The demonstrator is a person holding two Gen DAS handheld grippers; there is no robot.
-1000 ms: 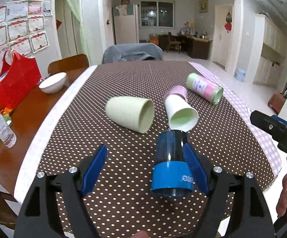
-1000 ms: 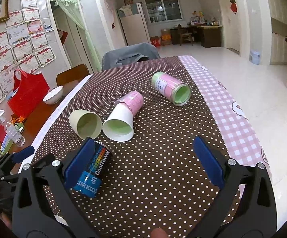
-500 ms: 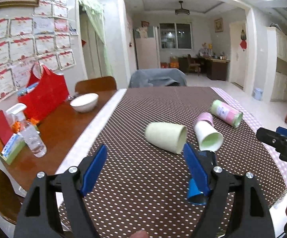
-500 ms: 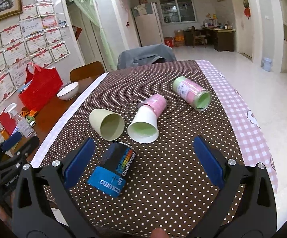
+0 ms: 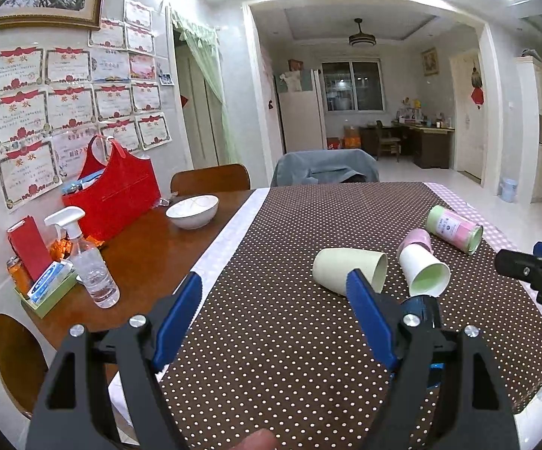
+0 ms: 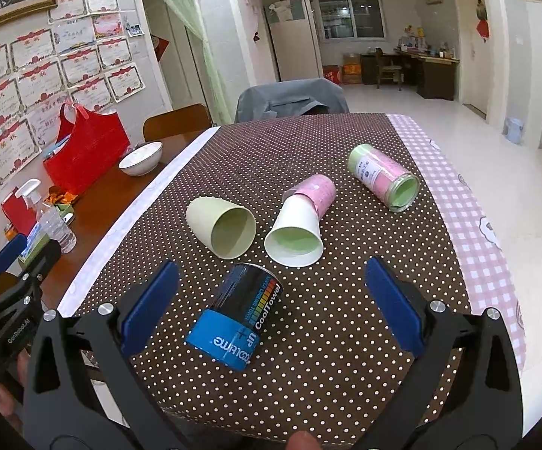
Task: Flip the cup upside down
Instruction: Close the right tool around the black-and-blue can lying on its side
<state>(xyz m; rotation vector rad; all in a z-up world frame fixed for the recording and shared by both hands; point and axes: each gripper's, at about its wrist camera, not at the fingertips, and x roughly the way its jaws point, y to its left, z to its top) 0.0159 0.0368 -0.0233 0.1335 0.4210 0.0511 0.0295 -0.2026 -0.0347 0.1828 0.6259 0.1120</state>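
Several cups lie on their sides on the brown dotted tablecloth point(image 6: 308, 142). A cream cup point(image 6: 221, 225) point(image 5: 349, 269), a white paper cup point(image 6: 296, 230) point(image 5: 422, 270), a pink cup point(image 6: 314, 192) behind it, a pink-and-green cup point(image 6: 383, 177) point(image 5: 454, 228), and a black-and-blue cup point(image 6: 239, 317) nearest me. My right gripper point(image 6: 271, 309) is open, its jaws to either side of the black-and-blue cup without touching it. My left gripper point(image 5: 276, 320) is open and empty at the table's left front; its right finger hides most of the black-and-blue cup point(image 5: 421, 309).
On the bare wood at the left stand a white bowl point(image 5: 192, 211), a red bag point(image 5: 115, 193), a spray bottle point(image 5: 89, 266) and a small tray of packets point(image 5: 46, 288). A pink checked cloth point(image 6: 473, 225) covers the right edge. Chairs stand at the far end.
My left gripper has pulled back and to the left, away from the black-and-blue cup. My right gripper has moved left, so that cup now lies between its open jaws.
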